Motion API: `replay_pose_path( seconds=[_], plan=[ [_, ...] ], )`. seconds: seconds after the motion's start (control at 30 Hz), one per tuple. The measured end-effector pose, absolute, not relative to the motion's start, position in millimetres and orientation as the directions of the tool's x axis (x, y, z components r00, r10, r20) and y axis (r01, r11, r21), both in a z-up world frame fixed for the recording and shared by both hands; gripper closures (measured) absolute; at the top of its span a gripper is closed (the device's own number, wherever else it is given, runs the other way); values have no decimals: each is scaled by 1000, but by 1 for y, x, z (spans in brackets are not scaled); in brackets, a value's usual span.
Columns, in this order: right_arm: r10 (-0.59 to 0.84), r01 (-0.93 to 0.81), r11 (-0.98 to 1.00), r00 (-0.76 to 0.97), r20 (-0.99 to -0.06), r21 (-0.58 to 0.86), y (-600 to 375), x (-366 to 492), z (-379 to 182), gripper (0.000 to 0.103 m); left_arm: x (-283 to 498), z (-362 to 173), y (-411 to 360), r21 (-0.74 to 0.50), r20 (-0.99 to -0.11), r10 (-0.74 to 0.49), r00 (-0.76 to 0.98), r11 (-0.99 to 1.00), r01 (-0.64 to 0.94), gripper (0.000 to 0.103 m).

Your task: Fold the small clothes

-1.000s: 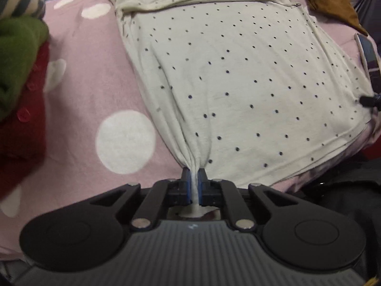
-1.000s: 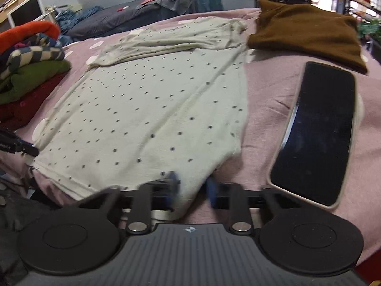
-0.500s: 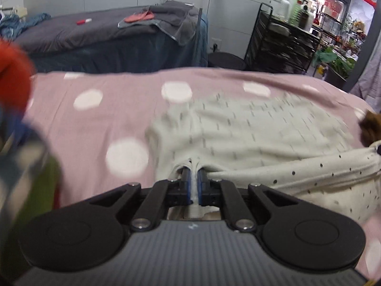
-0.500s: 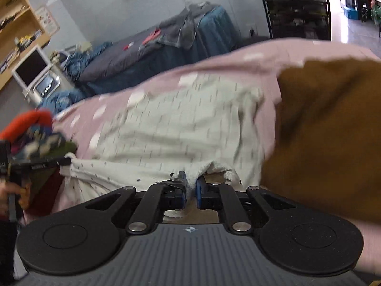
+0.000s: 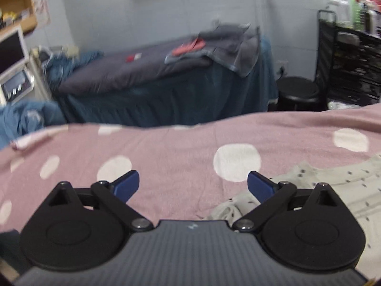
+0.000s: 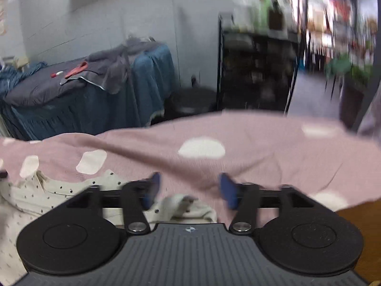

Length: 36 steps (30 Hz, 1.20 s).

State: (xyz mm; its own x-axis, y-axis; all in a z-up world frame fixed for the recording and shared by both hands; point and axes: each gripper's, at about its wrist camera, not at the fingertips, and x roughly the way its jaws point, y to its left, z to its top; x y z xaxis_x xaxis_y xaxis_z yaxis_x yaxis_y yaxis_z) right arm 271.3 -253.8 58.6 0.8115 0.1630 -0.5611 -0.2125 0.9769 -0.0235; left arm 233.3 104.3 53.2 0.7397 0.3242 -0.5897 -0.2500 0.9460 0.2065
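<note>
Both jaws have just sprung wide: the left gripper (image 5: pixel 193 187) and right gripper (image 6: pixel 188 188) hold nothing. The dotted shirt (image 5: pixel 345 190) lies bunched on the pink blanket (image 5: pixel 178 162) beneath them.

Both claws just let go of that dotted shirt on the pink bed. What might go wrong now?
The dotted shirt lies bunched by the left gripper, so the fold may be uneven. A lump of its cloth sits between the right gripper's open blue fingers; pulling away might snag it. The brown garment beside it could get dragged too.
</note>
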Motion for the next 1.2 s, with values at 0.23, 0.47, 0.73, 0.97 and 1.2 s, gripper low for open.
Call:
replay_pose_path(
  seconds=[0.23, 0.47, 0.73, 0.97, 1.2],
  plan=[
    [242, -403, 905, 749, -616, -134, -218, 233, 72, 29, 179, 57, 65, 178, -663, 148, 733, 983, -37, 27],
    [224, -407, 912, 612, -759, -59, -202, 233, 43, 41, 181, 11, 49, 241, -746, 183, 641, 971, 3, 28],
    [119, -264, 960, 692, -713, -96, -215, 320, 29, 45, 275, 25, 38, 383, -576, 444, 687, 888, -254, 15],
    [268, -326, 944, 660, -702, 54, -264, 333, 64, 0, 155, 66, -87, 232, -588, -182, 788, 895, 380, 8],
    [347, -270, 930, 419, -839, 249, -305, 316, 49, 0, 69, 19, -199, 390, -611, -302, 732, 690, 610, 25]
  ],
)
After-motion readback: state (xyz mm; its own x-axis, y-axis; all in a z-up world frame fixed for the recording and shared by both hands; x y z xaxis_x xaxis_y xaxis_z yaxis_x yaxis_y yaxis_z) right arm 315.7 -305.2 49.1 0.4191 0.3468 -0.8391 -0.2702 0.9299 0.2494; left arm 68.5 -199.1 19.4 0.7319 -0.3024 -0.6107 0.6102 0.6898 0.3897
